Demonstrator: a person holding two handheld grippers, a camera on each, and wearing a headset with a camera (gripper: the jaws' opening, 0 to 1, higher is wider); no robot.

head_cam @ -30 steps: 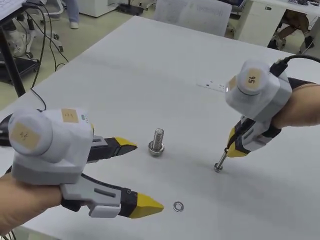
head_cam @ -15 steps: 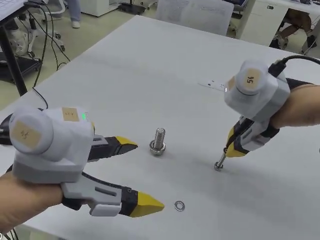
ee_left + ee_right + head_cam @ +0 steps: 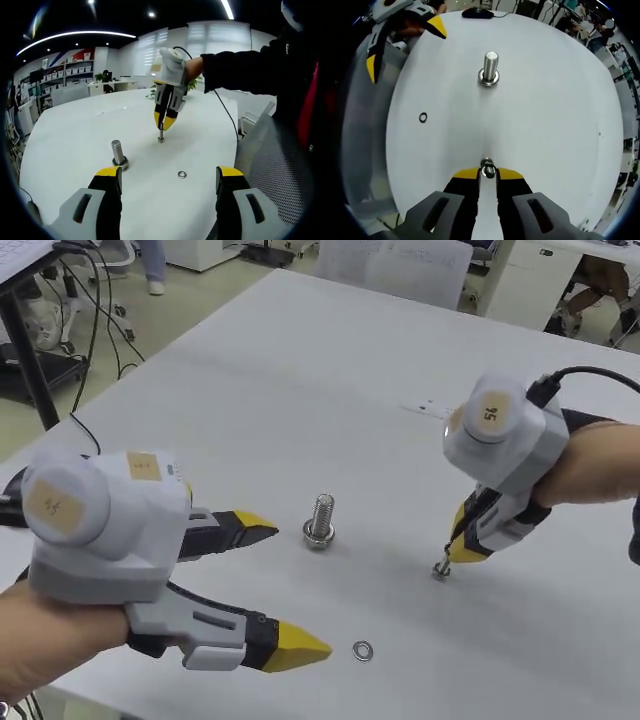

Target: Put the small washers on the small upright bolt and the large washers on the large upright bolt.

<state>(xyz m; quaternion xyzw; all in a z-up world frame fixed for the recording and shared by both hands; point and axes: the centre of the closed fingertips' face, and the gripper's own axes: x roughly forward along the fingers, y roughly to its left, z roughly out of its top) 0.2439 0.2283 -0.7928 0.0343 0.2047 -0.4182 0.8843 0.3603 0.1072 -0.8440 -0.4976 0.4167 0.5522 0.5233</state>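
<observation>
Right gripper (image 3: 462, 552) sat tip-down on the small bolt (image 3: 441, 567), jaws nearly together with the bolt's top between the tips. Couldn't tell if they actually pinched it. Likely steadying it or seating a washer there. Small bolt stood head-down on the table (image 3: 300, 390), long axis near vertical, leaning slightly toward that gripper. Large bolt (image 3: 320, 520) stood well left of it, threads up, axis vertical, with a ring around its base. Left gripper (image 3: 295, 590) hung low over the near edge, jaws wide apart and holding nothing, pointing across toward the bolts. One loose washer (image 3: 362, 649) lay flat just beyond its near tip, so that spread looked like set-up for picking it up
</observation>
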